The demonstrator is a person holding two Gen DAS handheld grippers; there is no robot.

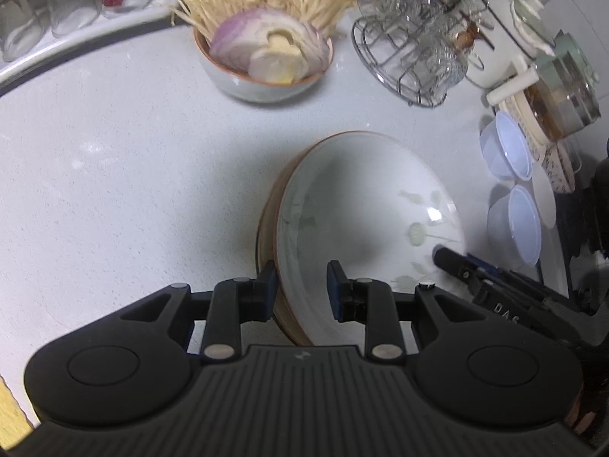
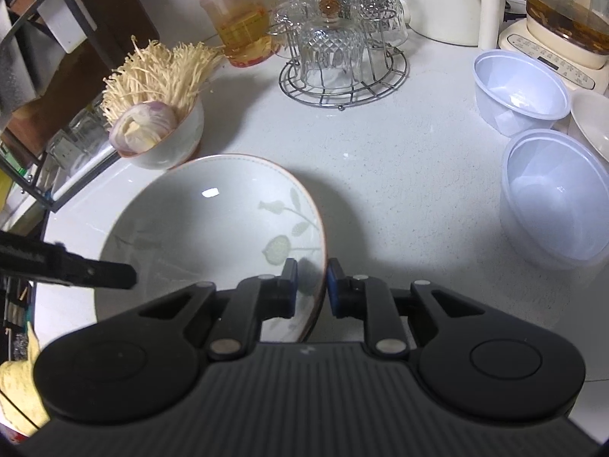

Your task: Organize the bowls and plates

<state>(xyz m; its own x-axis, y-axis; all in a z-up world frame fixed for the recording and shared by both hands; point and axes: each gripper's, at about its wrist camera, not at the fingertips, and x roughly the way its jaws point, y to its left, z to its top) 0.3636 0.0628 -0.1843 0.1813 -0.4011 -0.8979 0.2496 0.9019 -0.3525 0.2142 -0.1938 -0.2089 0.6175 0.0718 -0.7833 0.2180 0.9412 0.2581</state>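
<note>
Two grippers share one dish: the bowl (image 2: 213, 221), wide and leaf-patterned, is over the middle of the counter (image 2: 399, 175), nearer its front edge than its back. The broad shadow beyond it suggests it is tipped or raised rather than resting flat, though its base cannot be seen.

The right gripper (image 2: 312, 285) is narrow, its pads pinching the bowl's right rim, one inside and one outside. The left gripper (image 1: 300, 285) straddles the opposite rim at a moderate opening. Its outer pad lies against the brown outside wall, but bowl interior shows between the inner pad and the rim, so whether it is truly clamping cannot be told.

To do this step well, the person should probably confirm the left grip before trusting it with weight, since a glazed rim held firmly on one side only could swing or slip. Both hands should travel together and keep the bowl level.

Obstacles sit all around. The onion bowl (image 2: 167, 141) is just beyond, toward the left edge. The glass rack (image 2: 342, 76) is at the back. Two plastic tubs (image 2: 552, 198) stand toward the right edge. A low, slow path that clears those, with the base set down before either gripper lets go, looks safest.
</note>
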